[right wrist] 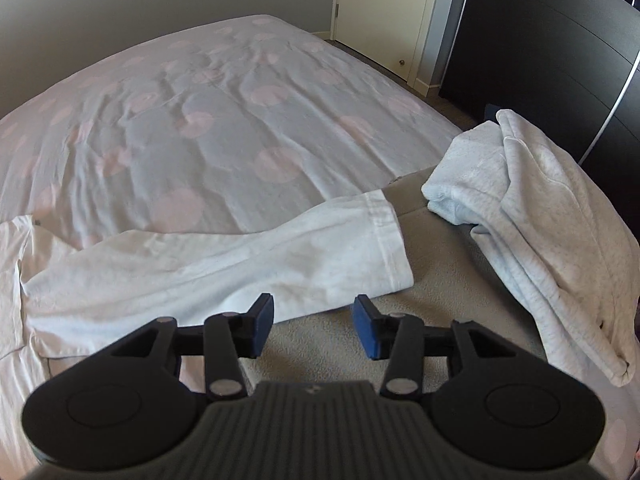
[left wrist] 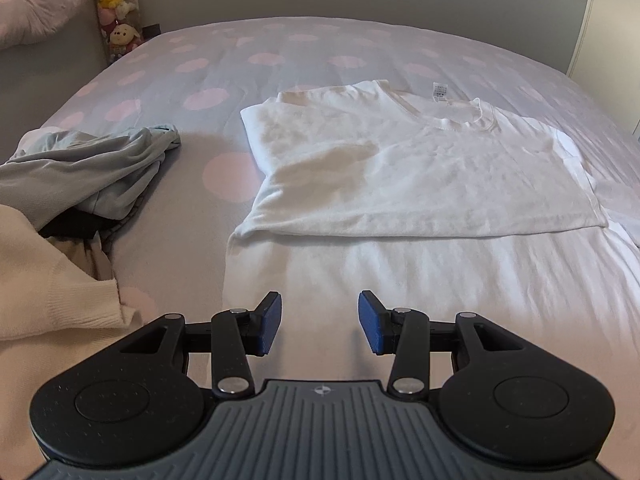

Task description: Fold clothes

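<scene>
White T-shirt [left wrist: 420,168] lies flat, collar away, sleeve [right wrist: 240,264] stretched rightward.

On the bed [left wrist: 320,52] a T-shirt [left wrist: 420,168] lies spread flat, its upper half folded down over its lower half, collar toward the far side. To its left, apart from it, a crumpled garment [left wrist: 88,172] rests partly on a knit sweater [left wrist: 44,280] at the near left edge. Plush toys [left wrist: 116,8] stand in the far left corner beside a pillow [left wrist: 40,4]. In the right wrist view, the T-shirt's sleeve [right wrist: 248,256] stretches rightward onto a blanket [right wrist: 432,280]; a heap of clothes [right wrist: 540,216] lies to its right. A door [right wrist: 384,12] stands beyond the bed.
</scene>
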`<state>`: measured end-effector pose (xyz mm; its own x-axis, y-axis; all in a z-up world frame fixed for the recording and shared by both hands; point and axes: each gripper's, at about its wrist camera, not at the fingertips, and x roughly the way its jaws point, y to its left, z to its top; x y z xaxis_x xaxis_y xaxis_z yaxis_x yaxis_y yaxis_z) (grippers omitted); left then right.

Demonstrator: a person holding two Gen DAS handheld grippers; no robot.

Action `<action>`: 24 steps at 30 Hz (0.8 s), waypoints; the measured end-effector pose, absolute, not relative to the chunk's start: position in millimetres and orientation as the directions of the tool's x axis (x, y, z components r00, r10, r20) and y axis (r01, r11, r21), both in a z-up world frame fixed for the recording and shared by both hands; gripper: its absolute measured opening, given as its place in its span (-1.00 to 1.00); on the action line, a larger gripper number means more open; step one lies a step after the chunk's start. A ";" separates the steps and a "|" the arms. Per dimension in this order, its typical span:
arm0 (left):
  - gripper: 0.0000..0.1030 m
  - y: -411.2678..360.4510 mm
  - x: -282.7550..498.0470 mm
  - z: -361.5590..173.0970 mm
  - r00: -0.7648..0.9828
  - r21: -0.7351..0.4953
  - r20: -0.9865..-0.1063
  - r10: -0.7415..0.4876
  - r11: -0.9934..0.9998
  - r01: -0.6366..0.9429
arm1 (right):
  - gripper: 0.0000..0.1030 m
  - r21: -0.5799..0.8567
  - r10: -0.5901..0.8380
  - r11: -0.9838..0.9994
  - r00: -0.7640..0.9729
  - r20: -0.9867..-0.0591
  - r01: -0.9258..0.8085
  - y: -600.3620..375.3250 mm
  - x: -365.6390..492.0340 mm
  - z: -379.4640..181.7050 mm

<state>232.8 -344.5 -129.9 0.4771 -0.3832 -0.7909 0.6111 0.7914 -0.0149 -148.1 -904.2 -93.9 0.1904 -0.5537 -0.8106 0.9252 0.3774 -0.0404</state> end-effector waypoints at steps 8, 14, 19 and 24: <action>-0.16 -350.2 235.9 -138.3 0.459 0.009 -0.821 -0.339 0.797 0.604 | 0.03 -0.041 -0.550 0.356 0.174 -0.817 0.934 -932.0 -153.9 -89.8; -0.15 -358.7 235.1 -140.9 0.451 0.013 -0.828 -0.333 0.793 0.609 | 0.08 0.005 -0.561 0.307 0.185 -0.807 0.952 -957.3 -172.2 -88.3; -0.15 -362.9 237.6 -140.1 0.463 0.010 -0.822 -0.332 0.804 0.595 | 0.11 0.024 -0.552 0.274 0.178 -0.814 0.961 -976.4 -186.3 -97.6; -0.15 -367.5 237.1 -141.2 0.473 0.030 -0.821 -0.320 0.802 0.596 | 0.09 0.049 -0.528 0.254 0.181 -0.830 0.966 -992.8 -191.1 -122.8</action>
